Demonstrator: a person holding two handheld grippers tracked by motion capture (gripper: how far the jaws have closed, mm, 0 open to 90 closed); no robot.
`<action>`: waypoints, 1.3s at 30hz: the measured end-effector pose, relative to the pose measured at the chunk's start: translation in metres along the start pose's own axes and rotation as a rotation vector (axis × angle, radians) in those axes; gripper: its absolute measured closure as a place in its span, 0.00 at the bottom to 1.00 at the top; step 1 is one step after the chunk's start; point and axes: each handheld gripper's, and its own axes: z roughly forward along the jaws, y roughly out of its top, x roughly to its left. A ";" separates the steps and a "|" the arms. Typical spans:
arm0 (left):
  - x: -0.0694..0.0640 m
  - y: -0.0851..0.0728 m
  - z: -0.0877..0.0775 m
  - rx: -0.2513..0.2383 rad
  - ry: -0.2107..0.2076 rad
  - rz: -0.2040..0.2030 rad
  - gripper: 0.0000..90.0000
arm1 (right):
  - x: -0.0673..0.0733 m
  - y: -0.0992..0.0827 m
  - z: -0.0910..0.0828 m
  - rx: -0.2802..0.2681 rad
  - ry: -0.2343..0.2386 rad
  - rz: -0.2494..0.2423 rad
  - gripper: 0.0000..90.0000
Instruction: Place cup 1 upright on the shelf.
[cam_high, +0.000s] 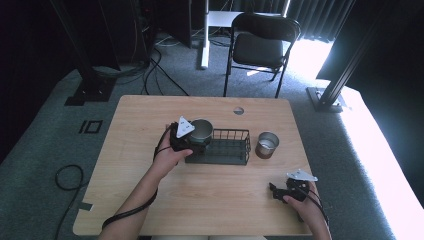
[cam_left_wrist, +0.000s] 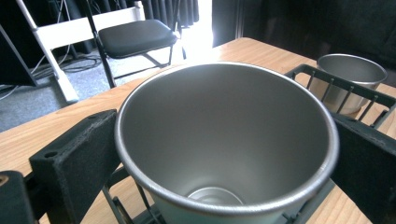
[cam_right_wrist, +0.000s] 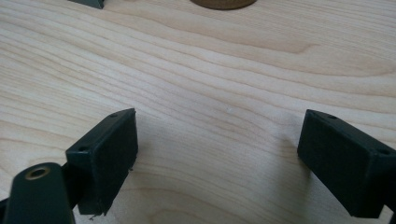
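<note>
- Dark curtains, a black folding chair (cam_high: 260, 42) and loose cables on grey carpet sit behind a pale wooden table (cam_high: 150, 125).
- On the table, near its middle, lies a black wire rack (cam_high: 225, 147); a second metal cup (cam_high: 267, 145) stands just beside its right end, upright and on the wood.
- Left gripper (cam_high: 192, 140) has its jaws pressed against opposite sides of a metal cup (cam_high: 201, 130), gripping it at the rack's left end. In the left gripper view the cup (cam_left_wrist: 224, 140) is upright, mouth open toward the camera, with rack wires visible under it; whether its base already rests on the rack I cannot tell.
- Right gripper (cam_high: 280, 192) rests low near the table's front right corner, jaws spread wide with nothing between them, well apart from both cups.
- The step in hand looks like placing the held cup in the rack, or lifting it out; which one is a guess.
- To do it well: keep the cup level, move it straight up or down so its base clears the rack's rim wires, and avoid loosening the jaws until the base sits flat.
</note>
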 end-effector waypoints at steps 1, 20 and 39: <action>0.000 0.000 -0.001 0.002 0.003 0.002 0.03 | 0.000 0.000 0.000 0.000 0.000 0.000 0.13; 0.002 -0.018 -0.031 0.014 -0.019 -0.002 0.03 | 0.000 0.000 0.000 0.000 0.000 0.000 0.13; 0.016 -0.039 -0.057 0.040 0.016 -0.012 0.03 | 0.000 0.000 0.000 0.000 0.000 0.000 0.13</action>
